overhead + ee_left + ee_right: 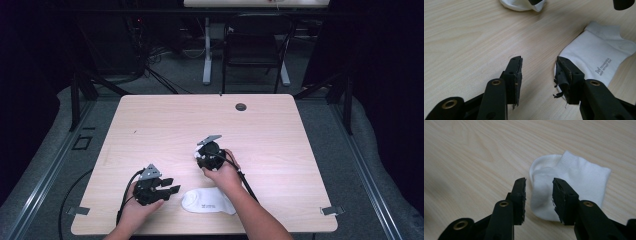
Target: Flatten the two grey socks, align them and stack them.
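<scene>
two soft white socks, both sets of jaws apart and empty

one sock [570,186] lies mid-table under the right gripper [539,192], whose spread jaws hover above its rounded end. the printed sock [207,201] lies flat near the table's [150,125] near edge, just beside the left gripper [539,75], also spread and empty. both look light, limp, non-slippery; pinch a ribbed cuff edge.

Just beside my left fingers [569,75], the flat white sock [596,57] on the tabletop [469,37] carries a small grey logo with two lines of tiny print. The first line seems to read "TECHNOLOGICAL"; the second is too small to make out.
</scene>
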`<state>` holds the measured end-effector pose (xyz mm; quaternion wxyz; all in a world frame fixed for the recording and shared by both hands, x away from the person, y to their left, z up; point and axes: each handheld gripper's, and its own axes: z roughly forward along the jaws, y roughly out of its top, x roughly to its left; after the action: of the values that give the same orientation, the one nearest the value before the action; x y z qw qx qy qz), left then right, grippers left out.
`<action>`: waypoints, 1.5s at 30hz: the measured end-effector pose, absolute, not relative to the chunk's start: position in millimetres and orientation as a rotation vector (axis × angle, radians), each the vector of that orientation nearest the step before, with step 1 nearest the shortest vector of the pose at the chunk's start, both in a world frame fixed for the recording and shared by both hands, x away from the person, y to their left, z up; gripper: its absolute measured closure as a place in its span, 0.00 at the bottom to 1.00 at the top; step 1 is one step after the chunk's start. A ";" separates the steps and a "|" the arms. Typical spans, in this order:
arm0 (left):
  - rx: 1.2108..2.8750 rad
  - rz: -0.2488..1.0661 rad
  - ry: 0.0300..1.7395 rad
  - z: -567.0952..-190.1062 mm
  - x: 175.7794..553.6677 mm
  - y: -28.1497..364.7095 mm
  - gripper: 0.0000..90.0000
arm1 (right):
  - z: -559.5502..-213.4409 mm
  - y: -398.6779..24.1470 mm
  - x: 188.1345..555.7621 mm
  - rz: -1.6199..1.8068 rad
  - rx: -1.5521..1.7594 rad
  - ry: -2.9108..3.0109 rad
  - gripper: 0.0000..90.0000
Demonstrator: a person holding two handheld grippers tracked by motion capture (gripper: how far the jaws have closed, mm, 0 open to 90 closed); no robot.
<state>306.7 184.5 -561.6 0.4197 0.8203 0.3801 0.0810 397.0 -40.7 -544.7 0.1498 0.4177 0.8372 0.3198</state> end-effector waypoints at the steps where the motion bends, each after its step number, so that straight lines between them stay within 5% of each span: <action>1: 2.056 0.202 0.954 -561.7 306.9 184.6 0.63 | -545.6 -39.2 397.5 0.907 1.196 2.406 0.70; 12: 2.059 0.202 0.954 -562.4 307.5 184.1 0.63 | -553.2 -34.8 400.1 0.773 1.183 2.419 0.98; 31: 2.040 0.223 0.981 -563.3 312.2 186.1 0.64 | -522.5 -41.7 375.0 0.985 1.329 2.396 1.00; 45: 2.047 0.324 0.983 -555.6 341.3 162.9 0.95 | -515.5 -55.7 368.8 1.088 1.377 2.375 1.00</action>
<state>341.3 162.9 -555.6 0.4112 0.8135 0.3905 0.1289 368.8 -55.7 -515.5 0.0939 0.4642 0.8007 0.3668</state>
